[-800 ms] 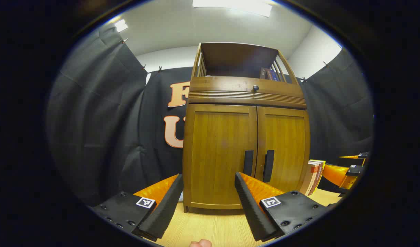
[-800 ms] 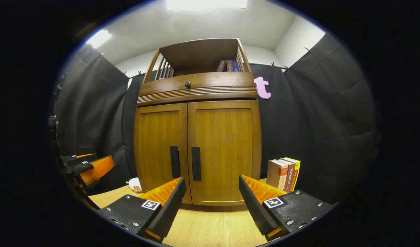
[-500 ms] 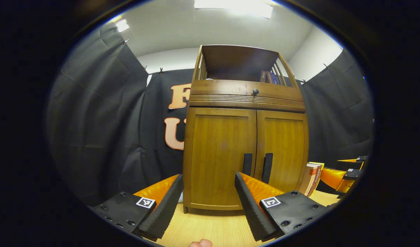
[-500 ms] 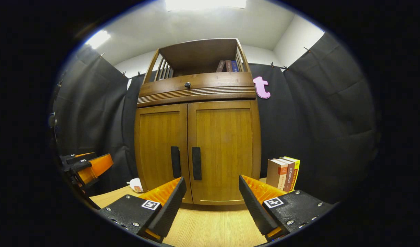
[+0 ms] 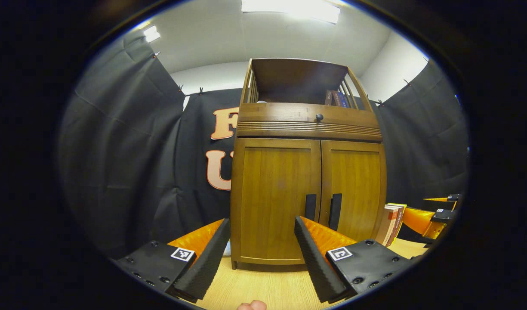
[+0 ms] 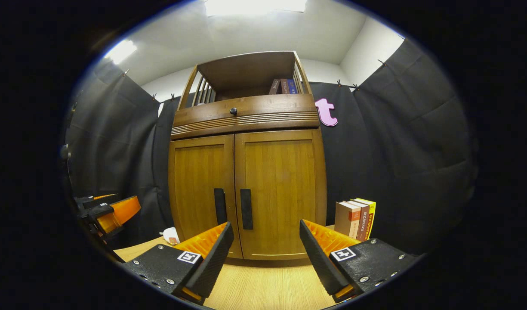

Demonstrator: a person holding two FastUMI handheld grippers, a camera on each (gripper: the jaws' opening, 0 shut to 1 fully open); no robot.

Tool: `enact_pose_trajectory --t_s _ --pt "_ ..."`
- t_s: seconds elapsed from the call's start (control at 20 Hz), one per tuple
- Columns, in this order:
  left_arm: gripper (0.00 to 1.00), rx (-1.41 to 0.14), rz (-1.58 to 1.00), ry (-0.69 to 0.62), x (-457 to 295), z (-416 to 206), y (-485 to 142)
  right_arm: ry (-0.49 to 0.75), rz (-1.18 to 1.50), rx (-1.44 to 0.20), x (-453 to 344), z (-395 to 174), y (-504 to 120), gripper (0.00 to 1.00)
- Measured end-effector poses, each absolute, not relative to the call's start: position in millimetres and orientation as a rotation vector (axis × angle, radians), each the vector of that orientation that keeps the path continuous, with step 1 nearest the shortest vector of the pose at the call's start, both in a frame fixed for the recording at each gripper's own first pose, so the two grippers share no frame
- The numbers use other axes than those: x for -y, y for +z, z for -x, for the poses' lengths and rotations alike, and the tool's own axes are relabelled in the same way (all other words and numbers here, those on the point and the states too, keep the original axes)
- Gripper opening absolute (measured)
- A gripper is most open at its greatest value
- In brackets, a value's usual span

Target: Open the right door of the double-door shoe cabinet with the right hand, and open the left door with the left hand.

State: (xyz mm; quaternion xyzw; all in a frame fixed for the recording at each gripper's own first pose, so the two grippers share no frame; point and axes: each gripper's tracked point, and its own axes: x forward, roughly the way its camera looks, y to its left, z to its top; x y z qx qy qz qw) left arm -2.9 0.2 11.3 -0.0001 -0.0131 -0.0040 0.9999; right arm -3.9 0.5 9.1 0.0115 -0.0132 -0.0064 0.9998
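Note:
A brown wooden shoe cabinet [image 5: 306, 129] [image 6: 246, 118] stands on the light wood table, both doors closed. The left door [image 5: 274, 202] [image 6: 201, 193] and right door [image 5: 353, 189] [image 6: 280, 189] each carry a dark vertical handle by the centre seam: left handle [image 5: 310, 207] [image 6: 220, 206], right handle [image 5: 335, 211] [image 6: 246, 209]. My left gripper [image 5: 262, 226] is open, short of the left door. My right gripper [image 6: 265, 228] is open, facing the right door with a gap to it. The right gripper [image 5: 435, 212] also appears far right in the left gripper view, the left gripper [image 6: 106, 211] far left in the right gripper view.
Several upright books [image 6: 355, 218] [image 5: 391, 224] stand on the table right of the cabinet. A small white packet [image 6: 171, 235] lies at its left foot. More books [image 6: 282, 86] sit on the open top shelf above a drawer with a round knob [image 6: 233, 111]. Black cloth walls surround the booth.
Both views have drifted so the cabinet sits slightly lower and smaller in frame. Both grippers stay open and the doors stay closed.

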Motion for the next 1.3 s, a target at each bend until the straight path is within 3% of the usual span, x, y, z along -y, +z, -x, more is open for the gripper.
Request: enact_pose_trajectory --t_s 0.1,0.2,0.25,0.3,0.35,0.55,0.6,0.65,0.7,0.8,0.85,1.15,1.2,1.3 --pt "0.96 0.031 0.004 -0.009 0 2 14 -0.018 -0.025 0.028 2 4 10 0.94" --pt "0.96 0.034 0.003 -0.009 0 2 15 -0.021 -0.026 0.027 3 3 10 0.94" --pt "0.96 0.034 0.003 -0.011 1 3 15 -0.021 -0.027 0.028 3 2 10 0.99" --pt "0.96 0.036 0.006 -0.011 1 2 15 -0.021 -0.029 0.03 3 2 11 0.94" --pt "0.93 0.034 0.009 -0.013 1 1 15 -0.02 -0.032 0.031 4 3 12 0.94" --pt "0.96 0.016 0.001 -0.008 0 -1 7 -0.044 -0.029 0.041 10 -2 15 0.99" --pt "0.93 0.012 -0.003 -0.003 -1 -2 5 -0.039 -0.032 0.036 9 -4 15 0.94" --pt "0.95 0.004 -0.003 -0.004 0 -3 3 -0.033 -0.038 0.035 8 -7 15 0.99" --pt "0.96 -0.005 0.002 -0.015 5 -4 0 -0.025 -0.041 0.032 6 -10 15 0.94" --pt "0.93 -0.007 0.009 -0.026 8 -4 -2 -0.021 -0.037 0.03 7 -17 16 0.94" --pt "0.93 -0.005 0.008 -0.027 8 -4 -2 -0.018 -0.035 0.033 8 -21 18 0.99" --pt "0.93 0.015 0.009 -0.029 6 -6 2 0.017 -0.035 0.069 -1 -51 31 0.99" --pt "0.96 0.015 0.013 -0.027 5 -5 2 0.02 -0.025 0.079 -3 -56 35 0.99" --pt "0.97 0.015 0.013 -0.021 1 -6 1 0.027 -0.012 0.086 -7 -68 39 0.94"
